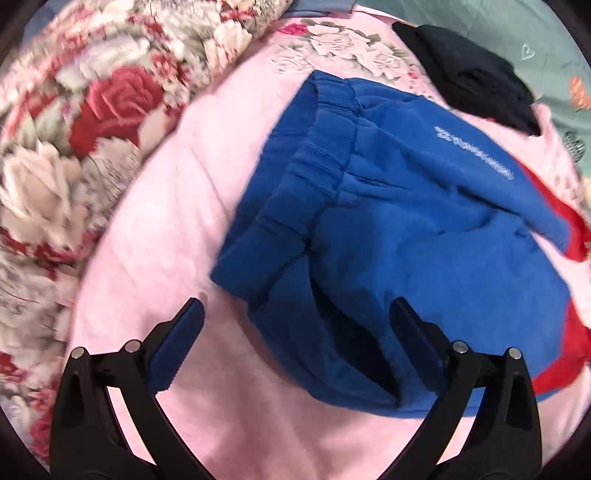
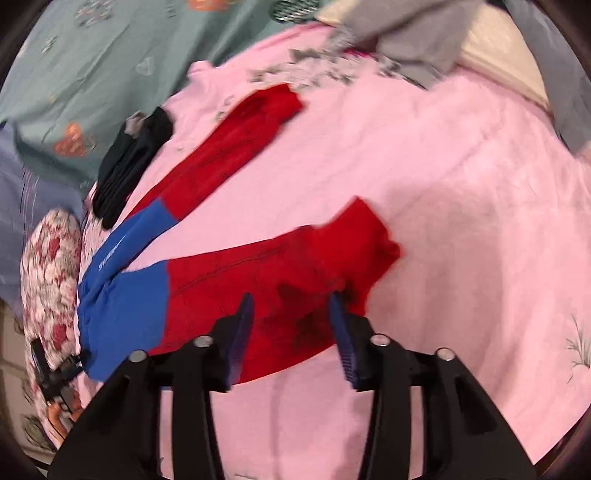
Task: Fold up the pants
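- The pants lie spread on a pink blanket that covers the bed; the upper part is blue, with a gathered waistband and a short line of pale lettering, and both legs are red
- Seen from the right wrist, the two red legs splay apart from the blue part, with bare pink blanket between them; the farther leg runs up toward the green sheet; the nearer one ends in a turned-up cuff
- The left claw stands spread wide over the waist end of the pants; one finger is above the pink blanket just beside the blue cloth, the other above the blue cloth itself; nothing is pinched between them
- The right claw hangs over the nearer red leg, its fingers parted with red cloth showing in the gap; whether the pads touch the cloth cannot be told through the blur
- A black garment lies beside the pants, at the blanket's edge next to the farther leg
- A rose-patterned quilt is bunched beyond the waistband side of the pants
- Grey cloth lies on the bed well past the leg ends
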`<state>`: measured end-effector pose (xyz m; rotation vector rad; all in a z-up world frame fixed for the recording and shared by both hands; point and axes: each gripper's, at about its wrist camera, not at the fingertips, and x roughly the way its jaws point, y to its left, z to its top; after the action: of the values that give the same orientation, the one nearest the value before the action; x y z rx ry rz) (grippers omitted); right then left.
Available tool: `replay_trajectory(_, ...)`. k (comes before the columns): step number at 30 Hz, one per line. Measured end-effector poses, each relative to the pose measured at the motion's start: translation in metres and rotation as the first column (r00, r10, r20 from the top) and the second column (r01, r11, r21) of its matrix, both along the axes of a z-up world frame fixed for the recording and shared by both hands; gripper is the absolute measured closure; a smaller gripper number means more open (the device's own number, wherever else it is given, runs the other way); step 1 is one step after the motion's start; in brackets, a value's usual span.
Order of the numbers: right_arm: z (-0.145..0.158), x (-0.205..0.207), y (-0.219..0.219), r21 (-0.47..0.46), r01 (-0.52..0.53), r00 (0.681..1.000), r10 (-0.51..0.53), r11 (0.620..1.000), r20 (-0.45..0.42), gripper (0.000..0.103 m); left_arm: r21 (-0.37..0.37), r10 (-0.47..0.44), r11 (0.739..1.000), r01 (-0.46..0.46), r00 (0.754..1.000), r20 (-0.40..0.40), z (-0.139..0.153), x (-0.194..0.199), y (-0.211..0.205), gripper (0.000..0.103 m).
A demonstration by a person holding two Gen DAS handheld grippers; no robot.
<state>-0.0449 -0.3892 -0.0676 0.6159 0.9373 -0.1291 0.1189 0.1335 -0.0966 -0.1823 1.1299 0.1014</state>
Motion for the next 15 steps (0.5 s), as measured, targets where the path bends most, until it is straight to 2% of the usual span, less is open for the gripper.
replay_trajectory(2,-0.002,0.015,0.024,0.043,-0.152,0.988,0.152,0.987,0.003,0.047,-0.006,-0.015,1.000,0.015,1.000,-0.020,-0.004,-0.001,0.002,0.002)
replay_trajectory(4,-0.010,0.022,0.043,0.088,-0.240,0.969,0.244,0.967,-0.034,0.046,-0.013,-0.014,1.000,0.013,1.000,-0.023,-0.008,-0.001,0.006,0.002)
replay_trajectory(5,-0.016,0.026,0.046,0.043,-0.247,0.965,0.250,0.968,-0.073,0.045,-0.008,-0.015,1.000,0.015,1.000,-0.015,-0.009,-0.004,0.005,0.002)
replay_trajectory(6,-0.019,0.027,0.042,-0.023,-0.219,0.971,0.215,0.976,-0.100,0.048,-0.001,-0.018,1.000,0.018,1.000,-0.012,-0.010,-0.002,0.005,0.002)
replay_trajectory(9,-0.017,0.015,0.016,0.030,-0.102,0.991,0.105,0.994,-0.080,0.047,0.033,-0.024,0.999,0.025,1.000,-0.019,-0.011,0.004,0.003,0.002)
replay_trajectory(10,-0.009,0.008,0.006,-0.021,-0.023,0.995,0.021,1.000,-0.095,0.047,0.018,-0.018,1.000,0.018,1.000,-0.020,-0.011,0.006,0.003,0.002)
replay_trajectory(11,-0.002,0.000,0.004,-0.069,0.006,0.996,-0.012,0.998,-0.085,0.047,0.006,-0.013,1.000,0.013,1.000,-0.022,-0.010,0.007,0.004,0.002)
replay_trajectory(13,0.015,-0.020,-0.002,-0.112,0.036,0.999,-0.040,0.993,-0.031,0.047,-0.016,-0.001,1.000,0.001,1.000,-0.021,-0.007,0.005,0.009,0.002)
replay_trajectory(15,0.021,-0.031,-0.005,-0.170,0.078,0.996,-0.082,0.982,-0.017,0.047,-0.020,0.003,1.000,-0.003,1.000,-0.012,-0.004,0.001,0.012,0.002)
